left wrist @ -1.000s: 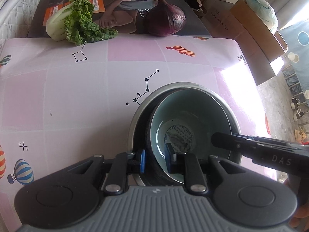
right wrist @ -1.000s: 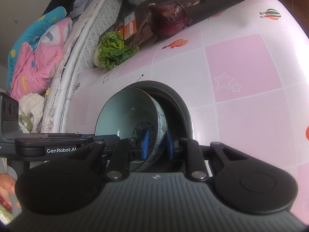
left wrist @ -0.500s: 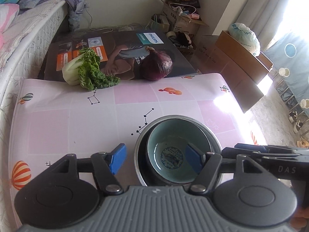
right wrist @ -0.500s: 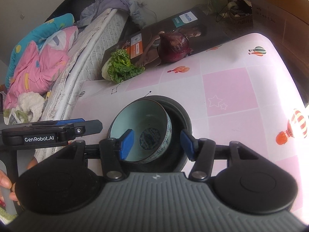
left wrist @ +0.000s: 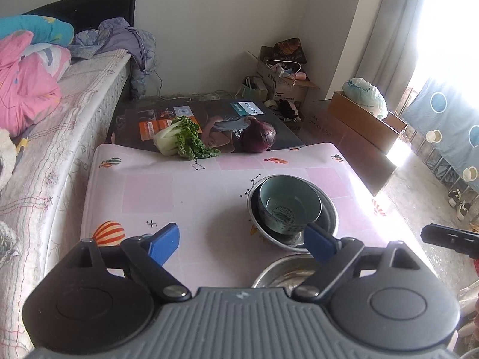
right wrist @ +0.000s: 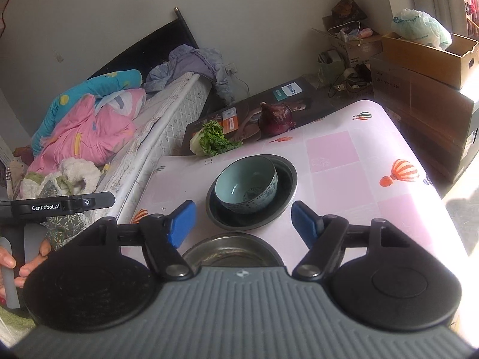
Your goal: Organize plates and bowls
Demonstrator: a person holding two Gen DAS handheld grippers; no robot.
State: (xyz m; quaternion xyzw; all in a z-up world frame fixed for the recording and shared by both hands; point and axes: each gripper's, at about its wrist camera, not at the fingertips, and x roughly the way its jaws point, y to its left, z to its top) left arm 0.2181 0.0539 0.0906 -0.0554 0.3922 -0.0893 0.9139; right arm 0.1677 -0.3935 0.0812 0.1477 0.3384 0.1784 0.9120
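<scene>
A pale green ceramic bowl [left wrist: 287,202] [right wrist: 247,187] with a blue pattern rests tilted inside a wider steel bowl [left wrist: 327,209] [right wrist: 287,179] on the pink table. A second steel bowl [left wrist: 287,270] [right wrist: 232,249] stands nearer, partly hidden behind both gripper bodies. My left gripper [left wrist: 242,242] hangs above the table's near part, its jaws opening, nothing between its blue pads. My right gripper [right wrist: 242,221] is drawn back too, jaws opening and empty, with the stacked bowls seen beyond the gap.
A leafy cabbage [left wrist: 182,140] [right wrist: 211,142] and a purple cabbage [left wrist: 259,140] [right wrist: 275,119] lie at the table's far edge on a flat printed box [left wrist: 209,119]. A bed [left wrist: 45,137] runs along the left. Cardboard boxes [right wrist: 428,89] stand right. A person's hand [right wrist: 18,261] holds the left gripper.
Both grippers let go of the green bowl's rim, opened wide, and pulled back and up. The bowl stays tilted in the steel bowl. A nearer steel bowl has come into view.
</scene>
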